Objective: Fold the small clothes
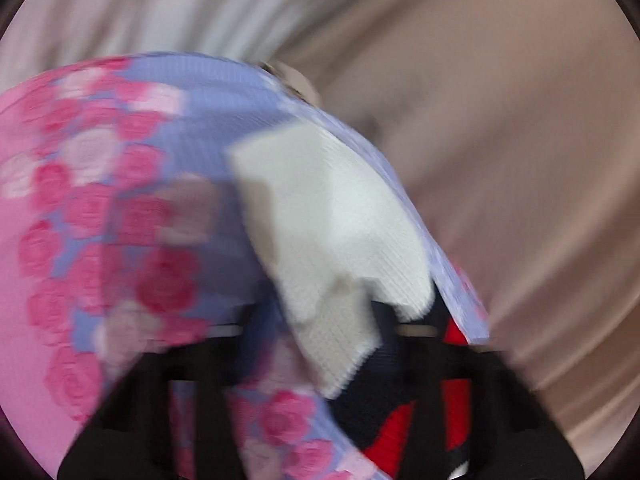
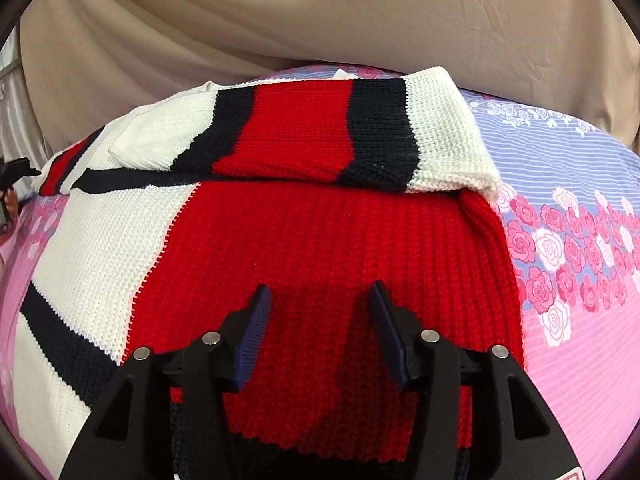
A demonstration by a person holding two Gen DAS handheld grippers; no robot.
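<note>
A knit sweater (image 2: 320, 240) in red, white and navy blocks lies flat on a floral sheet (image 2: 580, 320). One striped sleeve (image 2: 360, 140) is folded across its far end. My right gripper (image 2: 320, 292) hovers over the red panel near the front; its jaws stand apart and the pads press on nothing. The left wrist view is smeared by motion. There a white knit flap (image 1: 332, 220) of the sweater rises out of my left gripper (image 1: 344, 332), sharp against the blurred background, and it hides the fingers. Navy and red knit (image 1: 400, 432) shows just below the flap.
Beige cloth (image 2: 320, 20) hangs behind the sheet's far edge. Pink and lilac rose-print sheet (image 1: 80, 220) fills the left of the left wrist view, beige blur the right. Something black (image 2: 16, 172) pokes in at the left edge of the right wrist view.
</note>
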